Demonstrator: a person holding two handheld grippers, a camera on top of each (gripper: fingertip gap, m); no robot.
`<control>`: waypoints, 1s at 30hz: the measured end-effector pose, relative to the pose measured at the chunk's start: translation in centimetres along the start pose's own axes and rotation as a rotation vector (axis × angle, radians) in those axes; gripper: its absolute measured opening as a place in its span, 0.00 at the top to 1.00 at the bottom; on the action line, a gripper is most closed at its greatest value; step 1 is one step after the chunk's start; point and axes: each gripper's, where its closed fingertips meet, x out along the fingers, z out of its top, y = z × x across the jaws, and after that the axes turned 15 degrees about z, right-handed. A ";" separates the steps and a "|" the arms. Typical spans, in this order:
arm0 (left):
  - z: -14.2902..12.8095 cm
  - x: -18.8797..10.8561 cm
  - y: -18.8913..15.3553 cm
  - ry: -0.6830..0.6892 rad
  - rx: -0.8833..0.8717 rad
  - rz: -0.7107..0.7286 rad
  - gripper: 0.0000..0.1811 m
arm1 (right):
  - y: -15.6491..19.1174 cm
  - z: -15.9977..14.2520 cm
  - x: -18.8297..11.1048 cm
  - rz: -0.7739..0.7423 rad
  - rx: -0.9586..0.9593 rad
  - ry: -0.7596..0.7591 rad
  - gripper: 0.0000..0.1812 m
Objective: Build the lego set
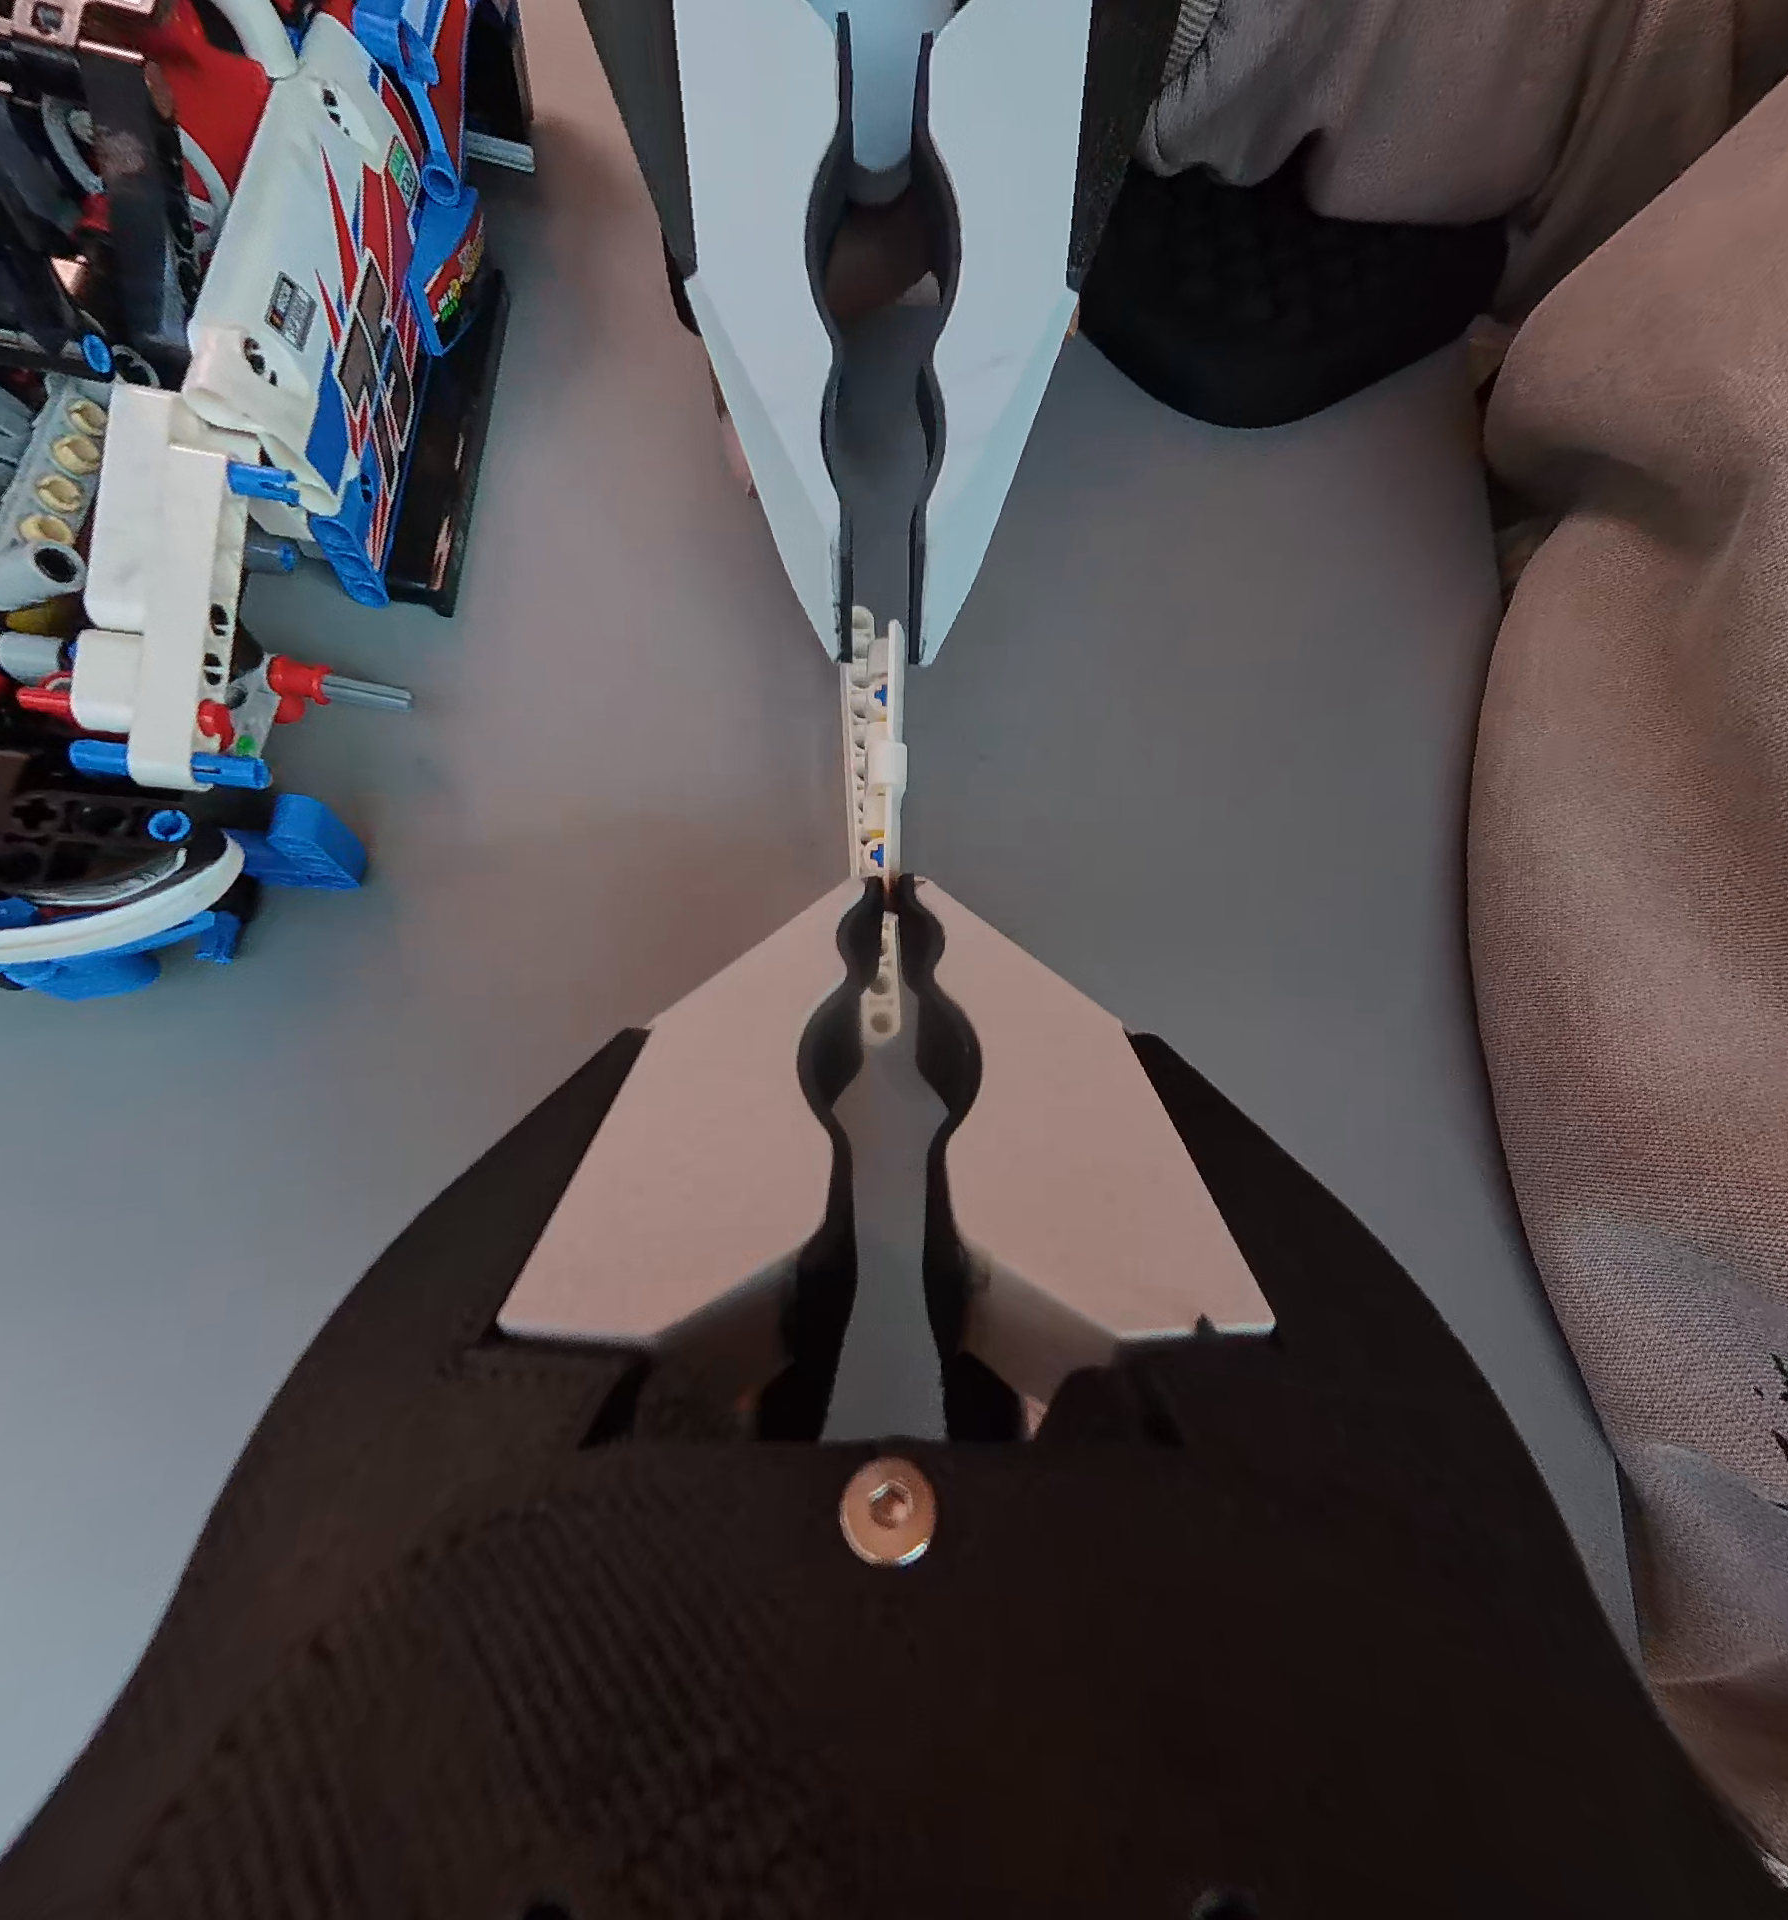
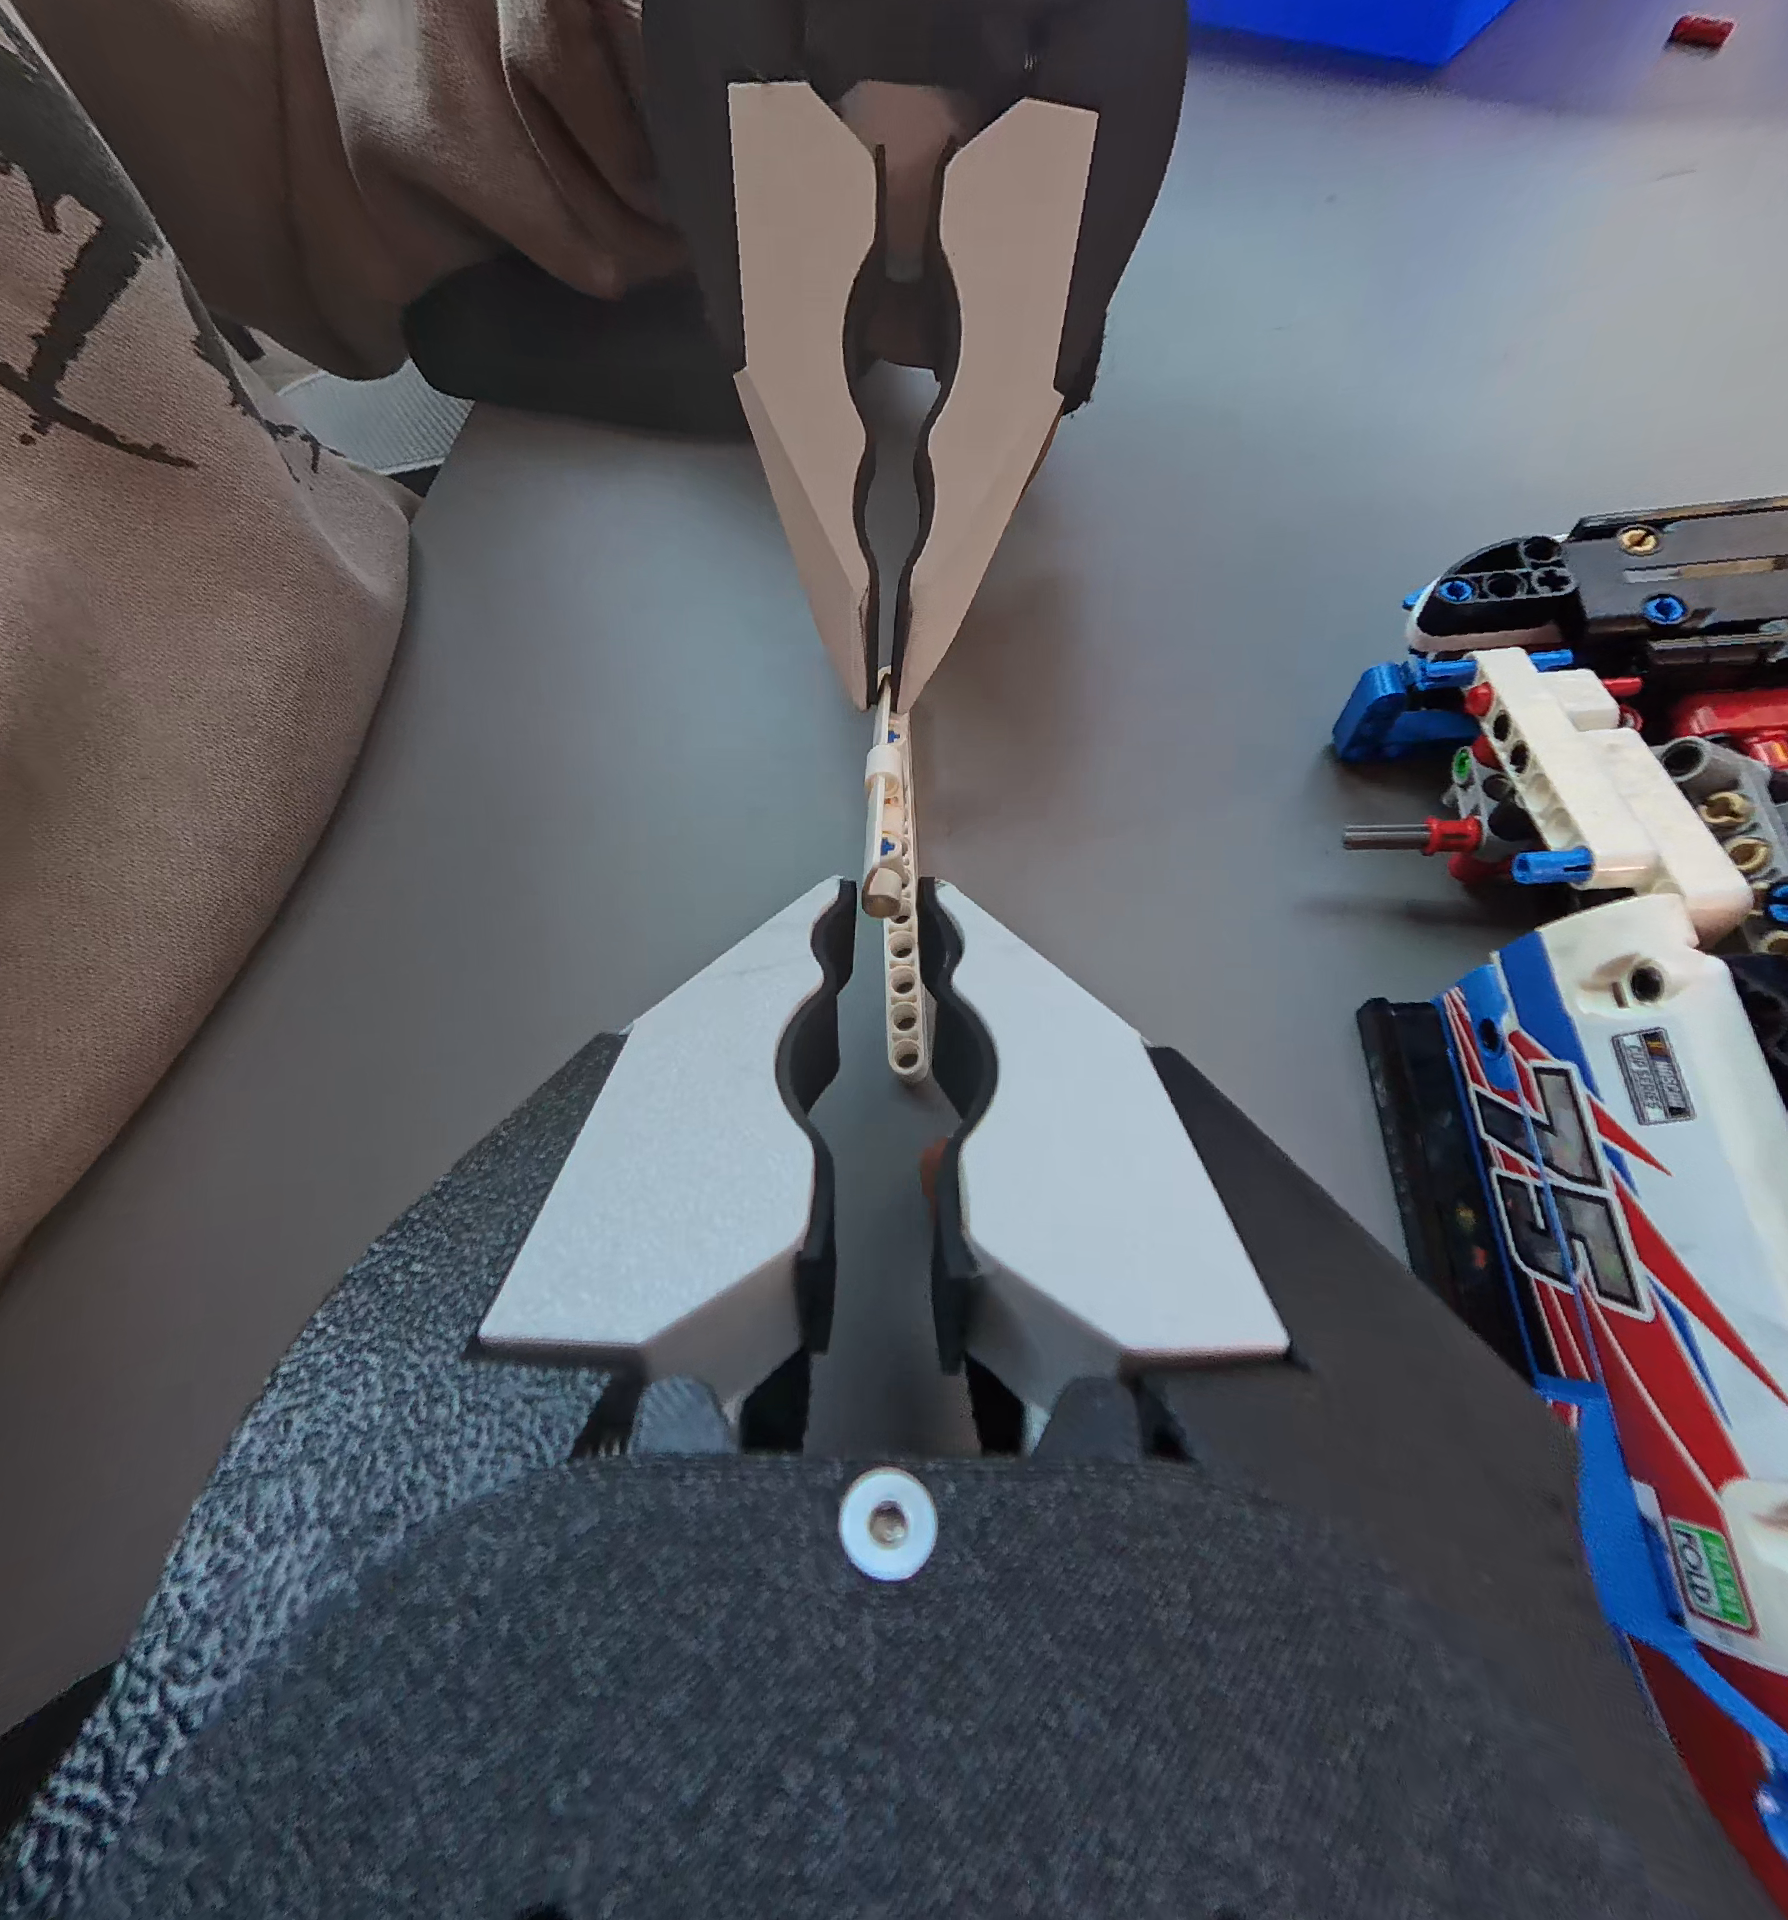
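Left tongs (image 1: 891, 881) pinched narrow on one end of the white beam (image 1: 874, 764); right tongs (image 2: 888, 883) sit a bit wider in their own view, beam end lying between the fingers, touching the right-hand finger, gap on the other side. From the left wrist view the right tongs look clamped on the far end, so we read them as gripping, loosely at best. Beam hangs in the air between the two tongs, above the grey worktop (image 1: 578, 1039), long axis running straight tip to tip, holes facing sideways. It carries small blue pins (image 1: 877, 854) and a white connector (image 1: 885, 769) mid-span, with a tan peg (image 2: 879, 907) sticking out near our right tongs. Step in hand, as we judge it: sub-assembly prep or handover of the beam. Next move calls for one firm grip, then swinging the beam over to the car model (image 2: 1638, 935) parked well apart at the side and lining pins to holes. Risk: beam twists if both tongs pull.
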 end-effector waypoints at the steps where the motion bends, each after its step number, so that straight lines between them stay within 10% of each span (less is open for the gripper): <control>1: 0.0 0.0 0.0 0.001 -0.002 0.000 1.00 | 0.0 0.1 -0.2 -0.004 -0.003 -0.006 0.95; 30: 0.5 0.2 0.0 0.005 -0.015 0.023 1.00 | -0.3 -0.3 0.2 -0.032 -0.023 0.082 0.98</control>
